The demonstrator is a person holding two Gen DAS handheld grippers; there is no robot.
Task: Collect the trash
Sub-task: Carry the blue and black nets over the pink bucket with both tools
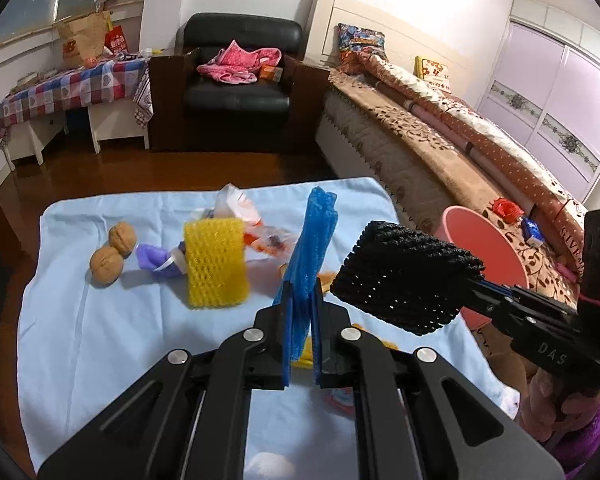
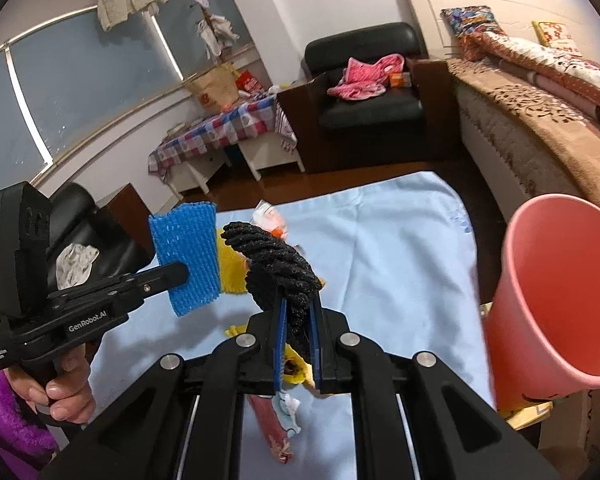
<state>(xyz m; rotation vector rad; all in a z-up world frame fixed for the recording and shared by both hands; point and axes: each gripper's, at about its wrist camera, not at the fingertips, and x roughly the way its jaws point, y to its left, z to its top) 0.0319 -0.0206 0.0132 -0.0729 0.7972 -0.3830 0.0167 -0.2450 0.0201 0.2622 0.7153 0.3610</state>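
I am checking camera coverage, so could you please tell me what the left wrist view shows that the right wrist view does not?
Only the left wrist view shows the two walnuts and the purple wrapper on the cloth. Only the right wrist view shows the inside of the pink bin and the red packet. Both show the left tool shut on the blue foam net, the right tool shut on the black foam net, and the light blue cloth.

Close wrist views (shared blue cloth (image 1: 100,320))
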